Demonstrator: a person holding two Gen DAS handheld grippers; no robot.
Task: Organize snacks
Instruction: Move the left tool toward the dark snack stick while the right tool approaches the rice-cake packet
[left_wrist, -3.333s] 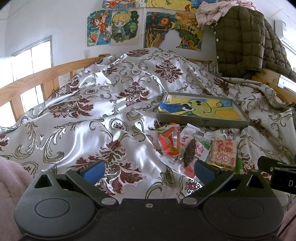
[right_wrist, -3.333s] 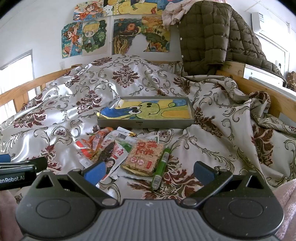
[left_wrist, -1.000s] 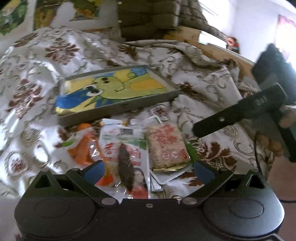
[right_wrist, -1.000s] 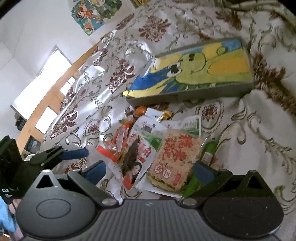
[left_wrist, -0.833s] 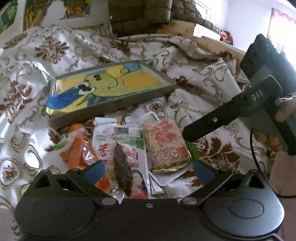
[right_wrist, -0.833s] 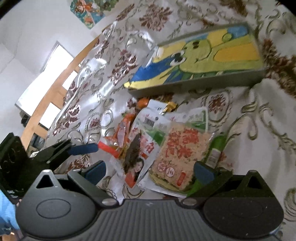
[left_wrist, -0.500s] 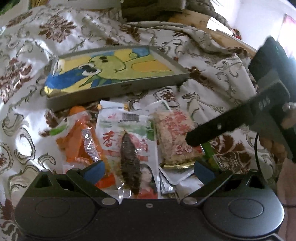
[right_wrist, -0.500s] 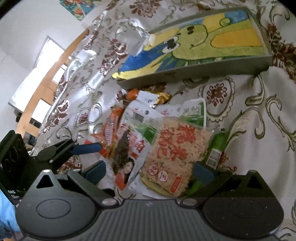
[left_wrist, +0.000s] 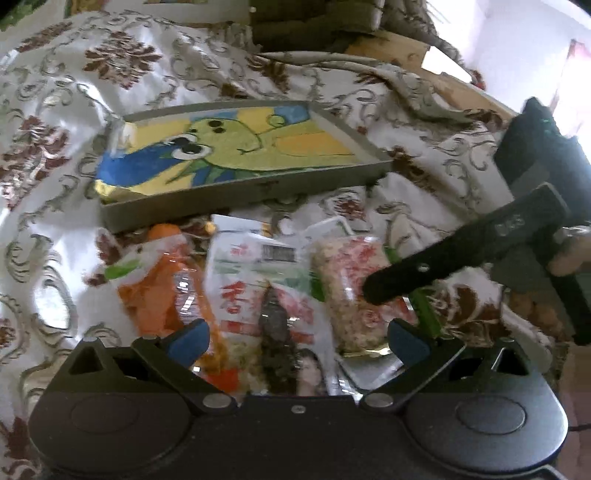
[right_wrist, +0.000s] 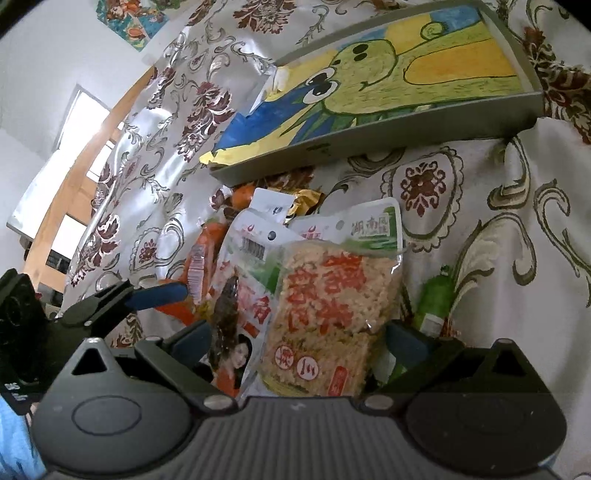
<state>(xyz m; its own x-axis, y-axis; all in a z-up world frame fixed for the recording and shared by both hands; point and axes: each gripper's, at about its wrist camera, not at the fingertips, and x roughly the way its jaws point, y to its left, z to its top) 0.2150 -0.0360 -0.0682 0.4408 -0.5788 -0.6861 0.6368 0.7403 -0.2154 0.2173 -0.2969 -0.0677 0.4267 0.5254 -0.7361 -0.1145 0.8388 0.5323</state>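
A heap of snack packets lies on the patterned bedspread in front of a shallow grey tray lined with a green cartoon drawing. The heap holds an orange packet, a white packet with a dark fish, a rice-cracker packet with red print and a green tube. My left gripper is open, low over the fish packet. My right gripper is open, its jaws either side of the rice-cracker packet. Each gripper shows in the other's view.
The shiny floral bedspread covers the whole bed in folds. A wooden bed rail runs along the left, another at the far right. A dark quilted coat hangs beyond the tray.
Both grippers have moved down and closer to the snack heap. The right gripper now straddles the rice-cracker packet. The packets have not moved.
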